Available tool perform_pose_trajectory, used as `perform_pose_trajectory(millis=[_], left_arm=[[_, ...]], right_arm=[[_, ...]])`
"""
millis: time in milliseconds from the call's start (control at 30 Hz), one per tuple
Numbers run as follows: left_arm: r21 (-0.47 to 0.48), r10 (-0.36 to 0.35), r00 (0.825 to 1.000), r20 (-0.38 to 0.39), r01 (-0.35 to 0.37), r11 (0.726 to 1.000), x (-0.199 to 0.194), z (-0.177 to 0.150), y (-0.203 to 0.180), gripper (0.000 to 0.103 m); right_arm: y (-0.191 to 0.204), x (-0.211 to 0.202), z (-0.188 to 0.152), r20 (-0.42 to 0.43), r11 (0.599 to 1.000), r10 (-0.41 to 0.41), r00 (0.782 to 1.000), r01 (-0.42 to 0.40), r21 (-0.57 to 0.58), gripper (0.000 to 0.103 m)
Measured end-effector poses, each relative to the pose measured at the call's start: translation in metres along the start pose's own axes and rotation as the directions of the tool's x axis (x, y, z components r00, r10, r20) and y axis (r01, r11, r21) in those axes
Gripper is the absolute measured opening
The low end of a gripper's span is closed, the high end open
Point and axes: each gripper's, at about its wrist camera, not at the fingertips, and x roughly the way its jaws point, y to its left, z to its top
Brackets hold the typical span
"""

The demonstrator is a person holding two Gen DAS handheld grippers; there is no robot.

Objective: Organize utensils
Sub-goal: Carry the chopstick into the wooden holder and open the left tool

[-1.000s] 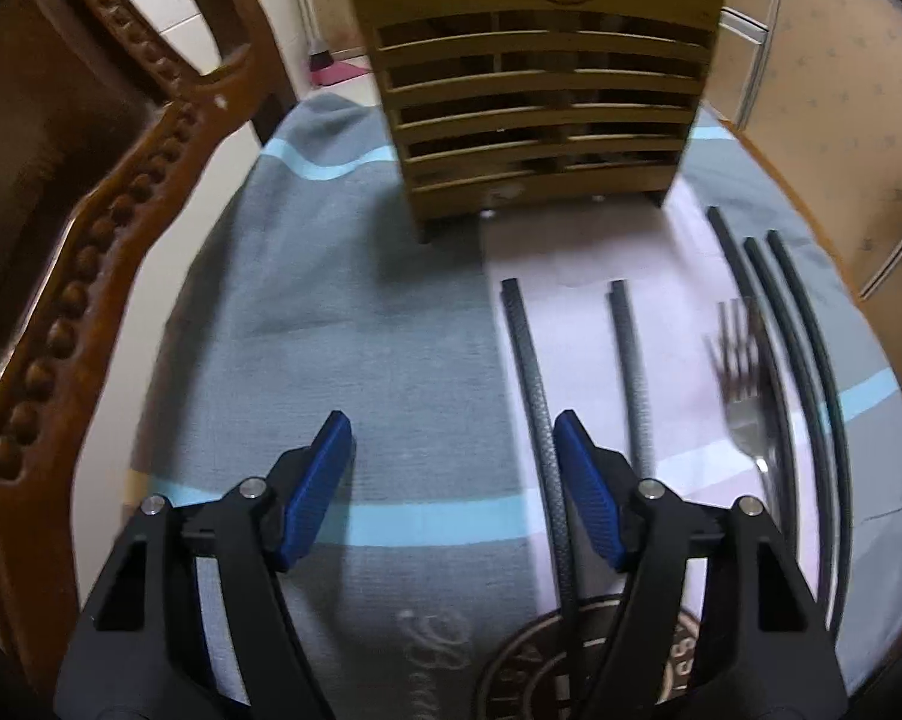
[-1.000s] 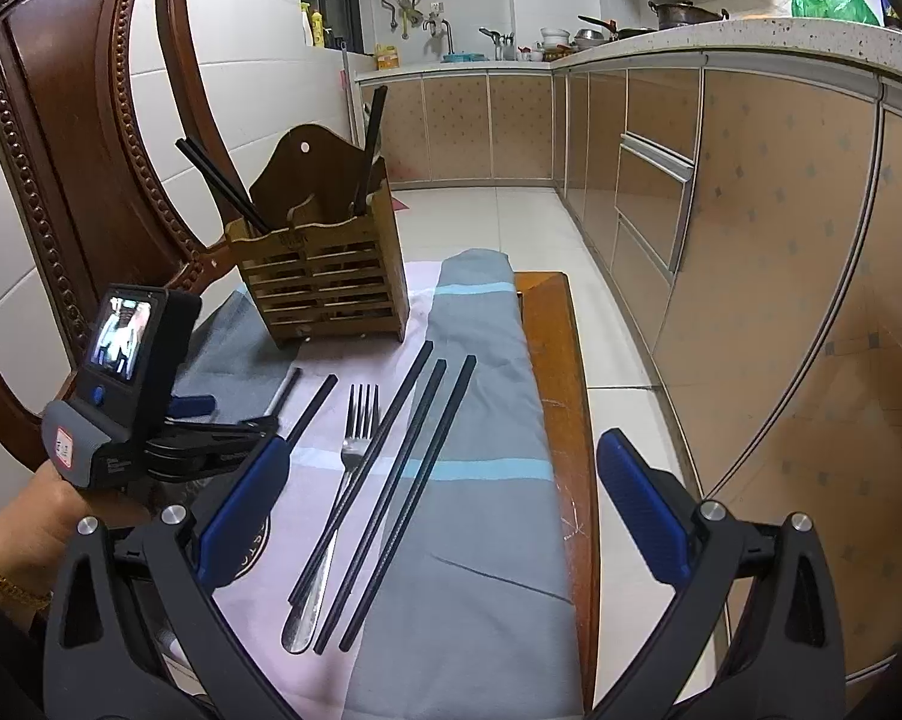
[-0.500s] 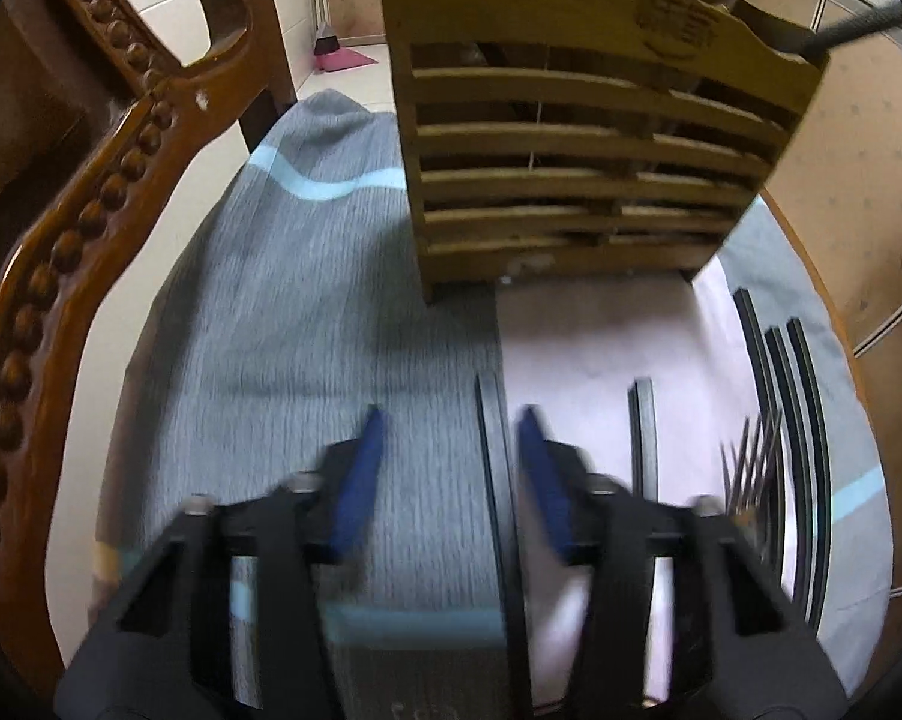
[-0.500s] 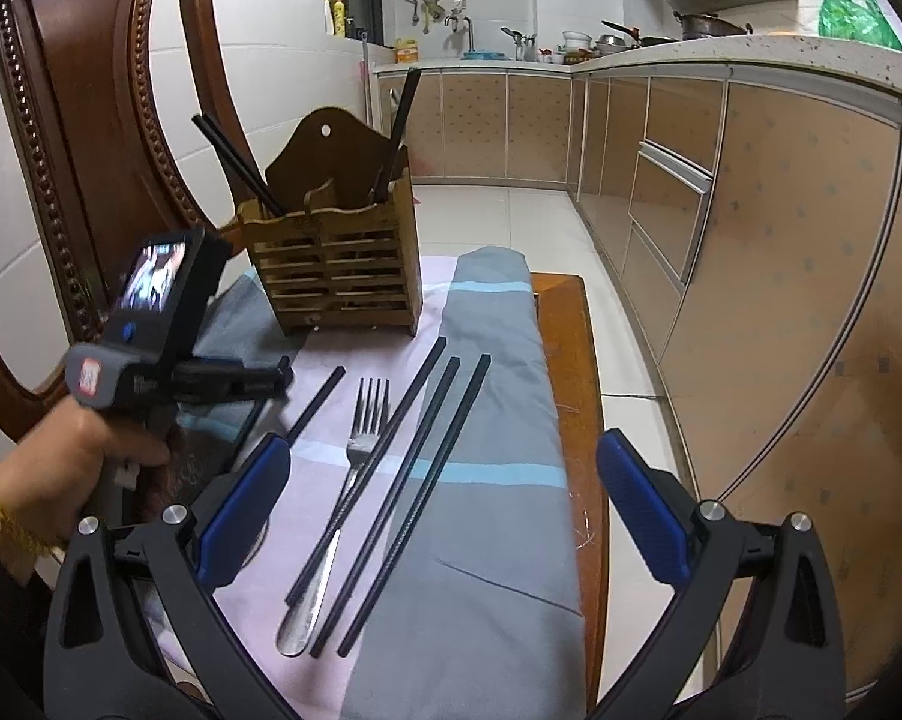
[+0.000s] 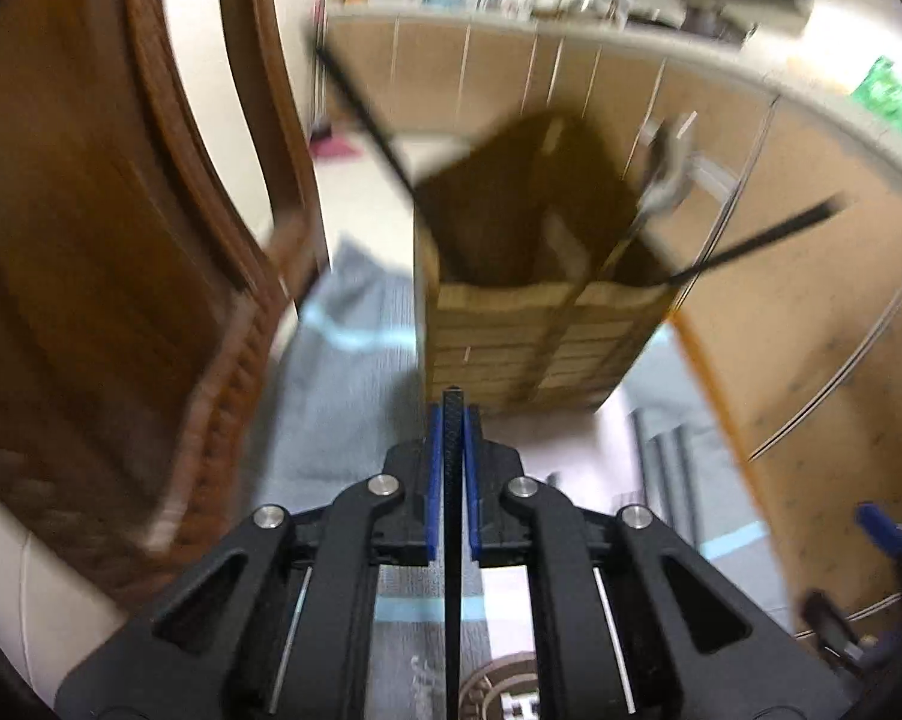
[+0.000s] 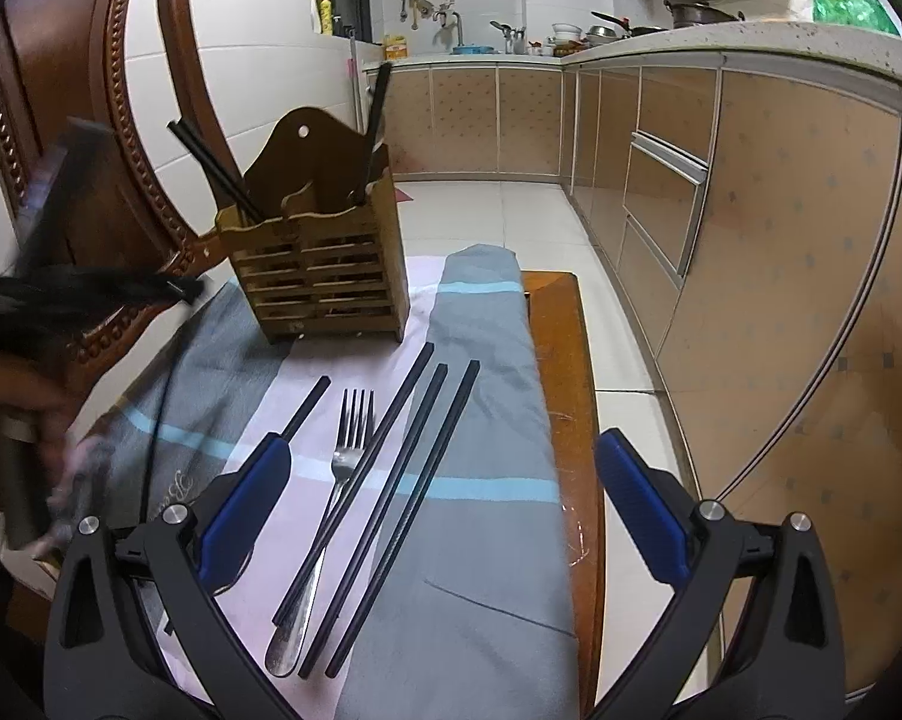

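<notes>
My left gripper is shut on a black chopstick, whose shaft runs back between the blue pads towards the camera. It is lifted off the cloth in front of the wooden utensil holder; this view is blurred. The holder has black chopsticks leaning in it. In the right wrist view my left gripper is a dark blur left of the holder. My right gripper is open and holds nothing. It hovers over a fork, three long chopsticks and one more chopstick on the cloth.
A grey and pink cloth covers a small wooden table. A carved wooden chair back stands close at the left. Kitchen cabinets run along the right, with tiled floor beyond the table.
My left gripper closed on the chopstick that lay between its fingers and rose with it towards the holder. The right gripper stayed where it was, still open.
</notes>
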Motion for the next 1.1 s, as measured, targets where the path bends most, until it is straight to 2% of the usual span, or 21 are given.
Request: perform_pose_trajectory(millis=[100, 167, 267, 400, 533, 700, 833, 933, 1033, 1100], left_arm=[[0.006, -0.025, 0.995, 0.101, 0.024, 1.0, -0.049, 0.019, -0.005, 0.006], [0.007, -0.039, 0.984, 0.176, 0.038, 0.999, -0.084, 0.035, -0.014, 0.006], [0.023, -0.036, 0.966, 0.257, 0.031, 0.999, -0.117, 0.064, -0.03, 0.006], [0.033, -0.049, 0.946, 0.322, 0.04, 0.999, -0.133, 0.114, -0.038, 0.006], [0.051, -0.045, 0.937, 0.346, 0.029, 0.998, -0.138, 0.149, -0.055, 0.006], [0.05, -0.05, 0.935, 0.35, 0.034, 0.998, -0.115, 0.19, -0.07, 0.006], [0.04, -0.059, 0.938, 0.342, 0.049, 0.998, -0.091, 0.201, -0.076, 0.006], [0.042, -0.055, 0.944, 0.324, 0.043, 0.998, -0.069, 0.199, -0.076, 0.006], [0.034, -0.062, 0.959, 0.277, 0.055, 0.998, -0.041, 0.189, -0.072, 0.006], [0.034, -0.072, 0.968, 0.238, 0.066, 0.997, -0.022, 0.175, -0.068, 0.007]], right_arm=[[-0.004, -0.003, 0.002, 0.005, 1.0, 0.01, 1.0, -0.01, 0.022, 0.099], [-0.007, -0.006, 0.003, 0.011, 0.999, 0.018, 1.0, -0.019, 0.036, 0.099], [-0.007, -0.005, 0.004, 0.01, 0.999, 0.024, 1.0, -0.025, 0.049, 0.099], [-0.008, -0.001, 0.005, 0.004, 0.997, 0.03, 1.0, -0.03, 0.064, 0.099], [-0.01, 0.002, 0.007, 0.0, 0.996, 0.04, 0.999, -0.04, 0.081, 0.099], [-0.011, 0.005, 0.009, -0.003, 0.995, 0.051, 0.999, -0.05, 0.091, 0.099], [-0.011, 0.009, 0.01, -0.007, 0.993, 0.06, 0.998, -0.059, 0.099, 0.099], [-0.012, 0.012, 0.012, -0.007, 0.993, 0.065, 0.998, -0.064, 0.1, 0.099], [-0.013, 0.013, 0.015, 0.009, 0.993, 0.069, 0.998, -0.069, 0.092, 0.099], [-0.016, 0.014, 0.017, 0.018, 0.993, 0.078, 0.997, -0.08, 0.089, 0.095]])
